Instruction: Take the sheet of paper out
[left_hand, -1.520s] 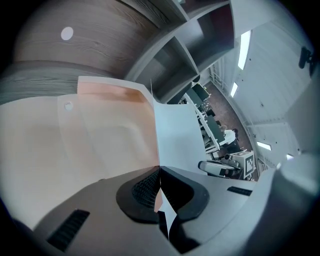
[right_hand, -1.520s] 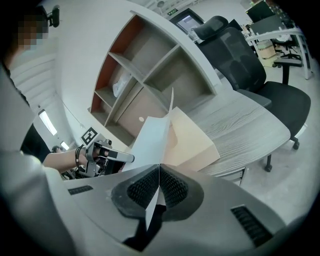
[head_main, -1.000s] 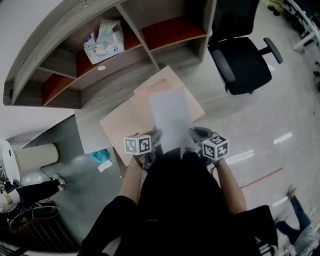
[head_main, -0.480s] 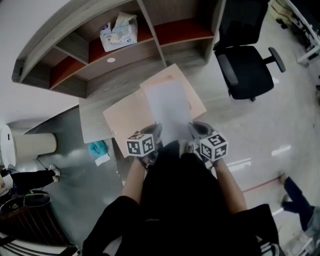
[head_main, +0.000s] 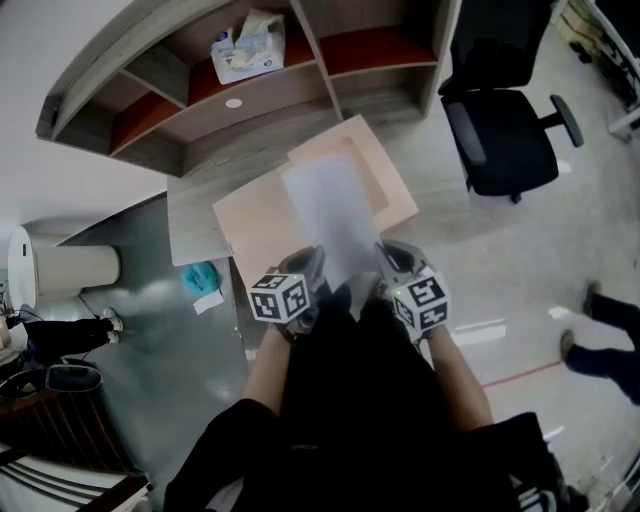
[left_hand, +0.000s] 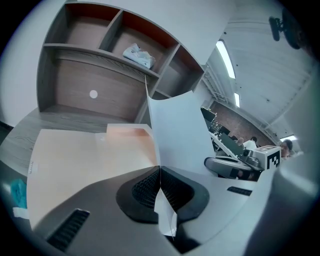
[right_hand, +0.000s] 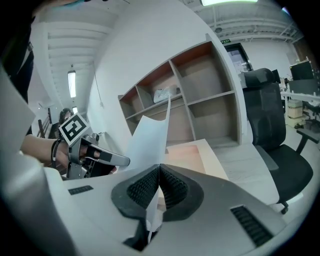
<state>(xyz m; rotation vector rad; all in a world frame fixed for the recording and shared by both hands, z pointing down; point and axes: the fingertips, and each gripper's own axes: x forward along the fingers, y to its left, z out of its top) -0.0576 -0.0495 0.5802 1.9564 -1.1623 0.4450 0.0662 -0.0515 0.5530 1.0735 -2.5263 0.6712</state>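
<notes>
A grey wood-grain desk carries a curved shelf unit whose open compartments have red-orange inner panels. Just right of it, a black office chair with armrests stands on a glossy pale grey floor, marked by 1 red line. The wall is white, and a strip light glows overhead.
</notes>
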